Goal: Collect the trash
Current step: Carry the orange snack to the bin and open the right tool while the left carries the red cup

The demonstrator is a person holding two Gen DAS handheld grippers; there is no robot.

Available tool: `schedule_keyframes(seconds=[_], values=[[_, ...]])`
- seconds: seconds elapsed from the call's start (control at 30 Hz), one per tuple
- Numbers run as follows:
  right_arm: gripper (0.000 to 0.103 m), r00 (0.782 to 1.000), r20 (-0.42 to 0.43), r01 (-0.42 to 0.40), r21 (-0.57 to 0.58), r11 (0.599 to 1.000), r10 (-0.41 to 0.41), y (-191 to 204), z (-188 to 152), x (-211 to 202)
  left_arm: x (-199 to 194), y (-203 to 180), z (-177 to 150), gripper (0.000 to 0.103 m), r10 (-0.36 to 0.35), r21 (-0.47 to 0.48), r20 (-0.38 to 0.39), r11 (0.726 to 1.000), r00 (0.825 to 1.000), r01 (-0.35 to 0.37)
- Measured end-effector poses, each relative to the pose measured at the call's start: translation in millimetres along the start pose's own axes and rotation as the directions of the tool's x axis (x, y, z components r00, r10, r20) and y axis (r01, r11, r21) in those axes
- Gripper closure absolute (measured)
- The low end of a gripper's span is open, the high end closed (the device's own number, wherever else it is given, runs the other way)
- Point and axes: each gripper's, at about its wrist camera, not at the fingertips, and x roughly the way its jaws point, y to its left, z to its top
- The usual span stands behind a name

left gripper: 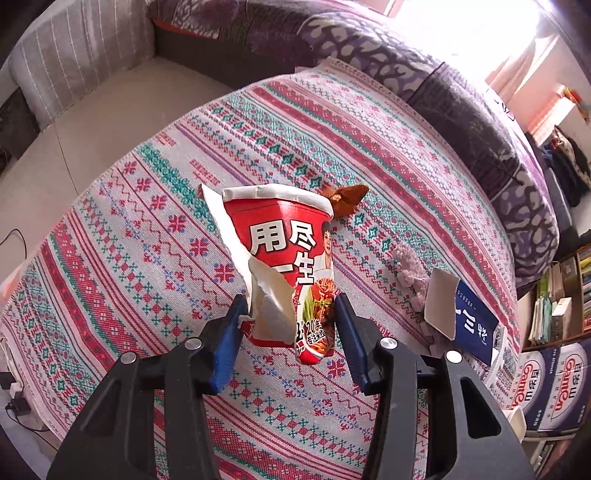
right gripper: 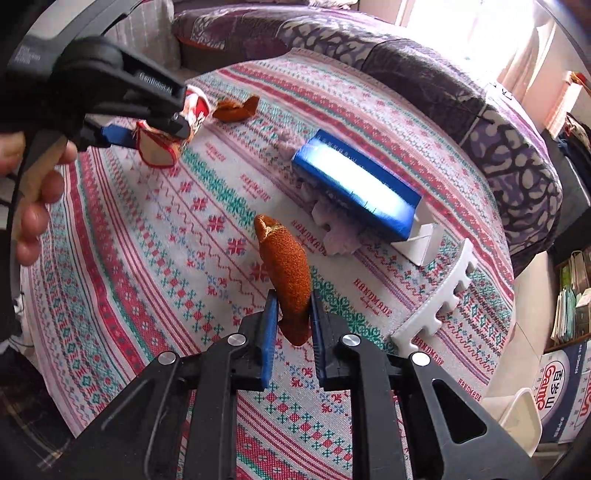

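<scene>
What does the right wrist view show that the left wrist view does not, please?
Only the right wrist view shows the right gripper shut on an orange peel, a white foam strip and a person's hand. Only the left wrist view shows the torn side and printed front of the noodle cup, clamped in the left gripper. Both show the patterned cloth, the blue box and a second peel lying beyond the cup.

Patterned tablecloth (left gripper: 147, 236); purple sofa (left gripper: 480, 122); bright window (left gripper: 480, 26).
</scene>
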Motion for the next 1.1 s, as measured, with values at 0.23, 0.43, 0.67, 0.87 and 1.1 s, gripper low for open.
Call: schedule_keyframes(seconds=[0.23, 0.43, 0.67, 0.87, 1.1], values=[[0.087, 0.986, 0.157, 0.037, 0.147, 0.988, -0.06, -9.7, 15.7, -41.7, -37.2, -17.2, 0.3, 0.054, 0.043, 0.054, 0.159, 0.997, 0.986, -0.052], [0.087, 0.954, 0.251, 0.102, 0.251, 0.963, -0.166, -32.6, 20.8, -63.5, -73.0, -34.4, -9.3, 0.054, 0.055, 0.097, 0.298, 0.991, 0.953, -0.088], [0.087, 0.916, 0.285, 0.144, 0.426, 0.893, -0.283, -68.8, 13.3, -82.6, -104.0, -58.9, -28.1, 0.054, 0.042, 0.144, 0.405, 0.983, 0.913, -0.11], [0.087, 0.903, 0.258, 0.166, 0.527, 0.834, -0.342, -96.4, 4.4, -90.8, -119.0, -87.4, -51.5, 0.054, 0.005, 0.221, 0.442, 0.968, 0.897, -0.114], [0.087, 0.905, 0.215, 0.178, 0.595, 0.784, -0.368, -125.1, -9.2, -94.4, -127.3, -114.7, -72.8, 0.054, -0.048, 0.283, 0.45, 0.955, 0.892, -0.092]])
